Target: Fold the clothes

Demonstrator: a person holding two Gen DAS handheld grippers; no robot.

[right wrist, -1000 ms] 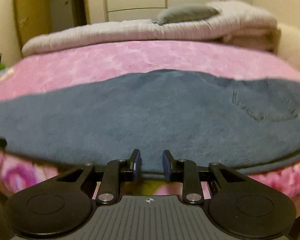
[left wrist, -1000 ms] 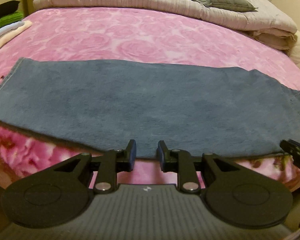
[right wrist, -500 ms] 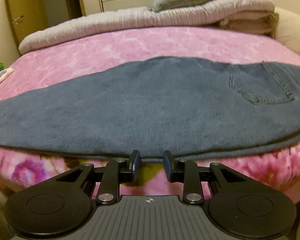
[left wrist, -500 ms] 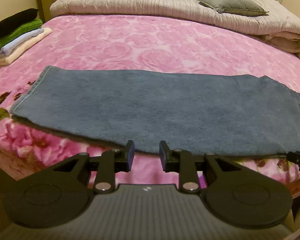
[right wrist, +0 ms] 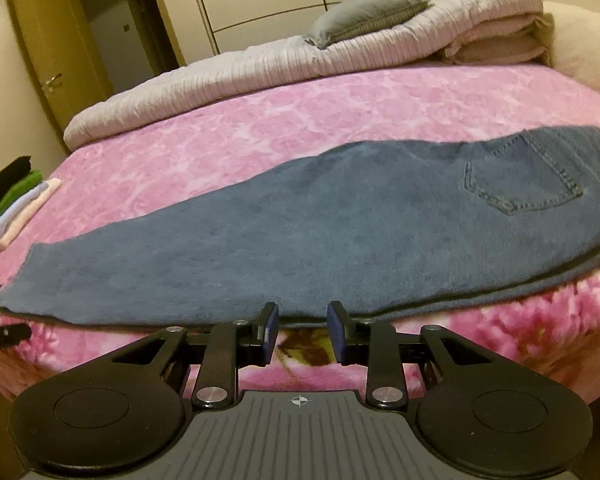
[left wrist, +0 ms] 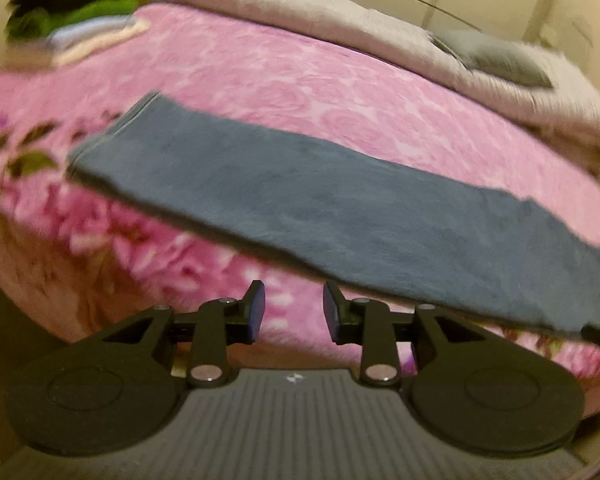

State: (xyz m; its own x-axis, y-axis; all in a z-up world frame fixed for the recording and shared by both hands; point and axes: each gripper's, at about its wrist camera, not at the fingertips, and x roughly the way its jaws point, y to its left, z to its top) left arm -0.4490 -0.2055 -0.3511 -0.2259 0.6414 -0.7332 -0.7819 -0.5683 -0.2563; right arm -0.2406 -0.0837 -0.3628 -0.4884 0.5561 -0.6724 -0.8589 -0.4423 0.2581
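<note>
Right wrist view: the jeans [right wrist: 340,224] lie flat along the near edge of the bed [right wrist: 300,108], already doubled lengthwise leg on leg, with the hem at left of frame and the back pocket [right wrist: 520,184] at right. The right tongs [right wrist: 298,334] sit just short of the near edge, released, nothing between the pads. In the left wrist view, which is blurred, the left tongs [left wrist: 294,312] are over the bed's side below the hem end of the jeans [left wrist: 320,196]; their jaws are opening and nothing lies between them.

Judged step: taking hold for the crosswise fold. To do it well, each pair of tongs should pinch both layers together at the edge, one near the hem, and carry that end over level so the edges stay aligned.

Denim looks thick, matte and stiff, with stitched seams. The pink blanket is plush with a rose pattern. A ribbed quilt [right wrist: 260,68] and grey pillow [right wrist: 364,16] lie along the far side; a stack of folded clothes [right wrist: 12,204] sits at left of frame.
</note>
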